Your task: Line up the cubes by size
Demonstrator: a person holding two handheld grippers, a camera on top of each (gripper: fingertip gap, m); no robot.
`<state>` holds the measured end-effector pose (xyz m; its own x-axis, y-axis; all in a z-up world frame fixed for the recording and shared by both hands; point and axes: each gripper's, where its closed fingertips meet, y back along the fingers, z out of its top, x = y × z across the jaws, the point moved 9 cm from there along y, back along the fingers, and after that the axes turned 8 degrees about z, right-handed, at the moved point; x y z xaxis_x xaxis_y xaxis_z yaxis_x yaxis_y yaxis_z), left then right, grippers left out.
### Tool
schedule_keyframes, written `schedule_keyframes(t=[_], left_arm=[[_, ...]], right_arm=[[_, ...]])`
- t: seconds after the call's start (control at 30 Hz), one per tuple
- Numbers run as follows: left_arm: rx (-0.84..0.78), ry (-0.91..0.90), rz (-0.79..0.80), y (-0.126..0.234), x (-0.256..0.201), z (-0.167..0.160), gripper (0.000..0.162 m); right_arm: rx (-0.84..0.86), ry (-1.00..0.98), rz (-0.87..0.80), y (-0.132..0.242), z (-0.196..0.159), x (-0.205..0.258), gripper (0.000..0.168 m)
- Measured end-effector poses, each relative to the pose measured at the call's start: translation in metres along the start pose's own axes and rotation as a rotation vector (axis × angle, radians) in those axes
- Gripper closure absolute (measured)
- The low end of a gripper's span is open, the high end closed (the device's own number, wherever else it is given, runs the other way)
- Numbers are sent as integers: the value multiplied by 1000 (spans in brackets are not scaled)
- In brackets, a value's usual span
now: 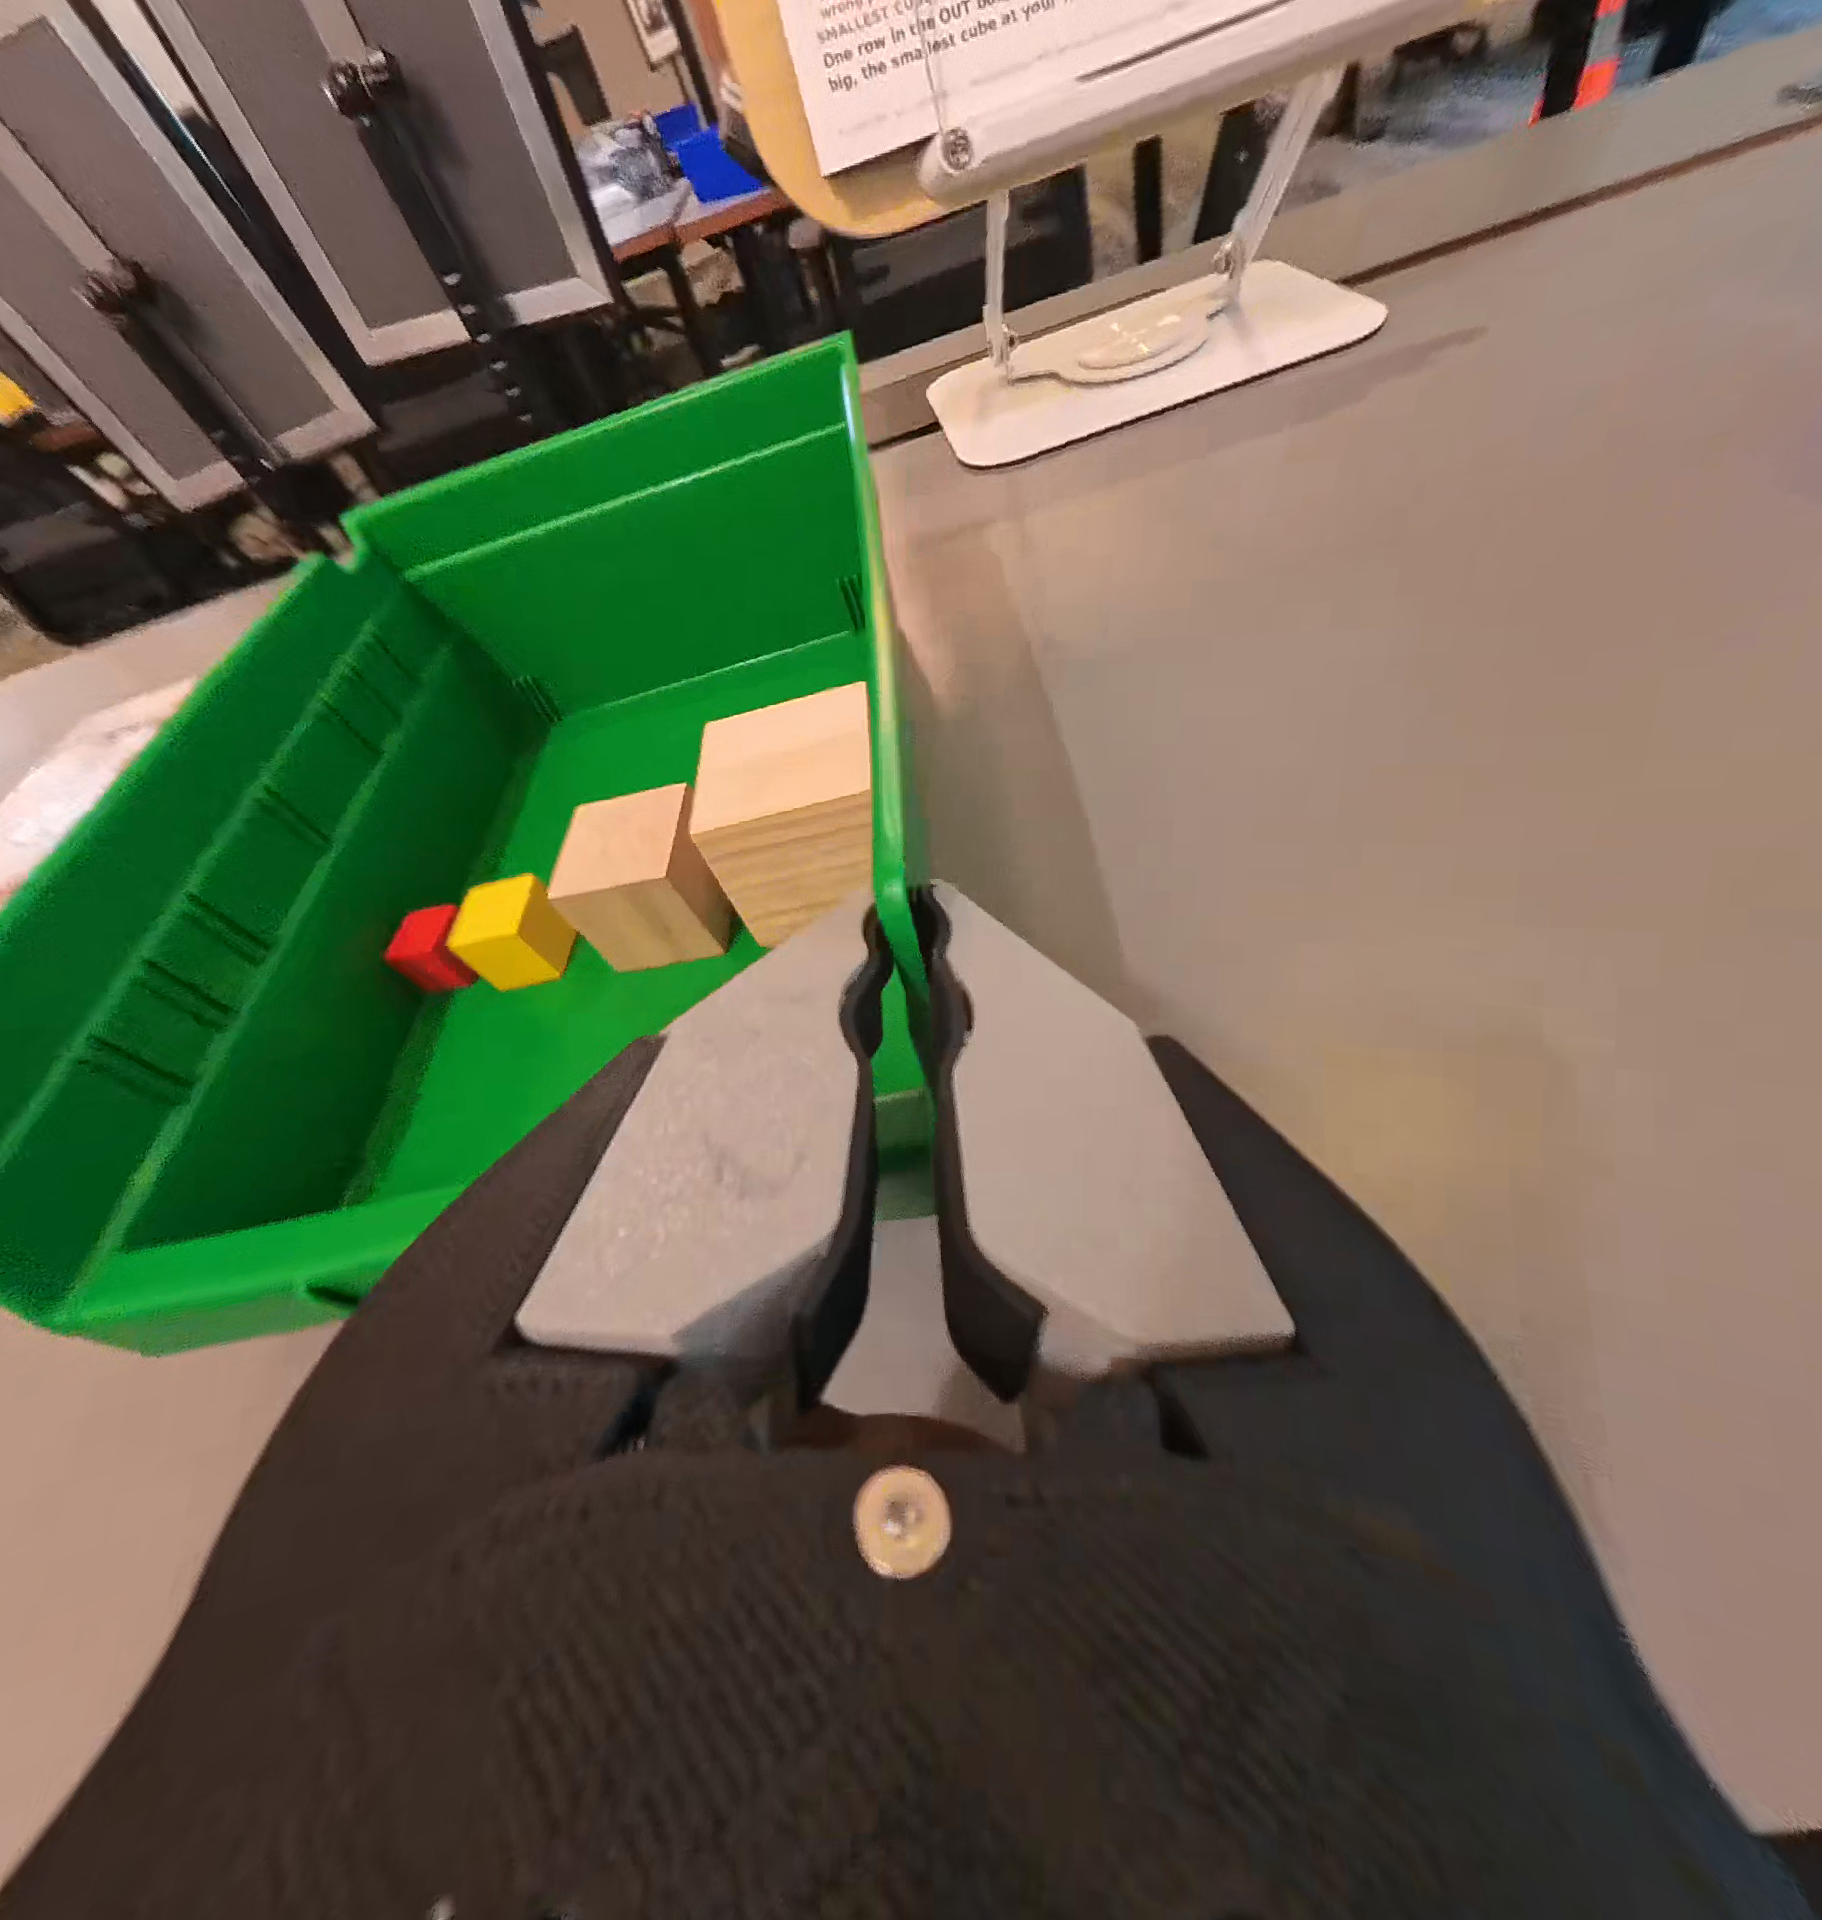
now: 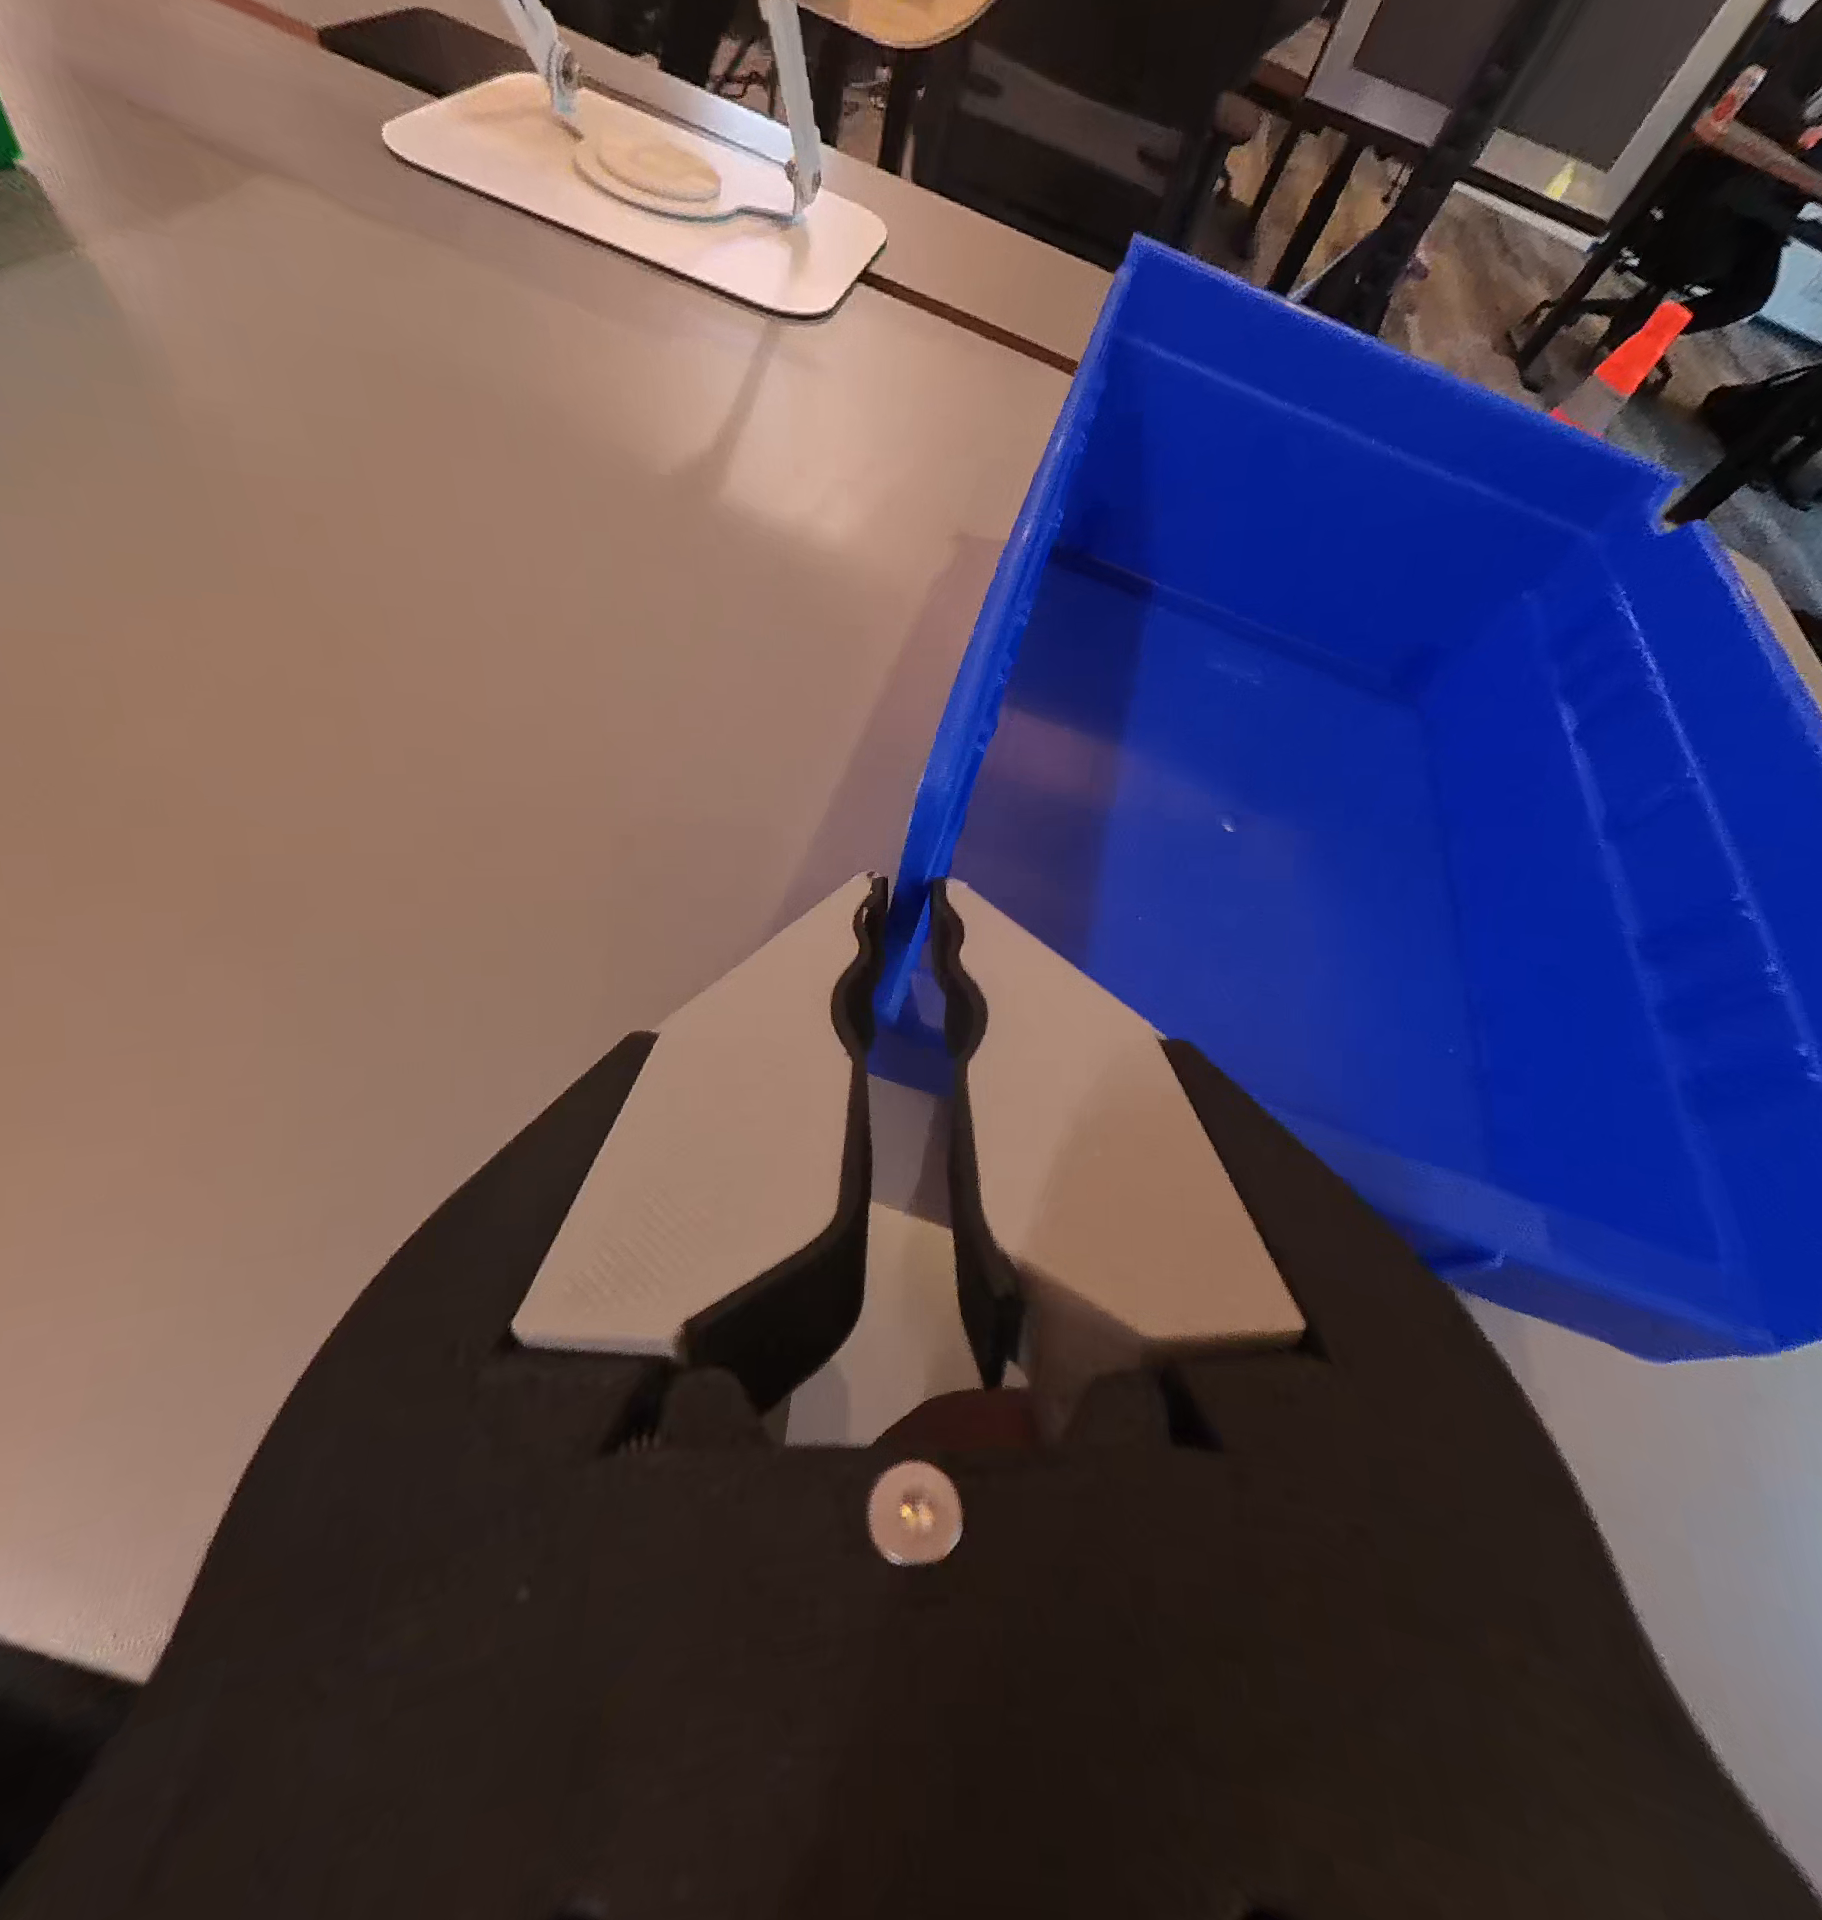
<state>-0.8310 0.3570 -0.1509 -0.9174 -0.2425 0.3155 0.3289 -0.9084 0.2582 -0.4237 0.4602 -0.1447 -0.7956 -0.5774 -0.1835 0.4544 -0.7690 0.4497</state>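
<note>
Cubes [image 1: 668, 883] rowed in green bin [image 1: 263, 831] | left gripper [image 1: 902, 914] clamps rim

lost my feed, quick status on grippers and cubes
Left gripper shut on green bin wall; right gripper shut on blue bin wall. Four cubes rowed by size in green bin. Blue bin empty; nothing obstructing.

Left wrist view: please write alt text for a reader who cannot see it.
The left gripper is shut on the wall of a green bin holding four cubes in a row by size: red, yellow, small wooden, large wooden.
</note>
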Motion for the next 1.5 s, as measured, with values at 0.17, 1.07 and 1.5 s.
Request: schedule_keyframes(t=[0.17,1.07,1.5], left_arm=[[-1,12,-58,-9,-11,11,157],[-184,22,-548,12,2,81,138],[-110,110,-575,18,-3,51,129]], right_arm=[[2,-20,10,-12,6,-2,162],[-78,282,584,-126,103,118,116],[-38,206,720,-152,82,126,114]])
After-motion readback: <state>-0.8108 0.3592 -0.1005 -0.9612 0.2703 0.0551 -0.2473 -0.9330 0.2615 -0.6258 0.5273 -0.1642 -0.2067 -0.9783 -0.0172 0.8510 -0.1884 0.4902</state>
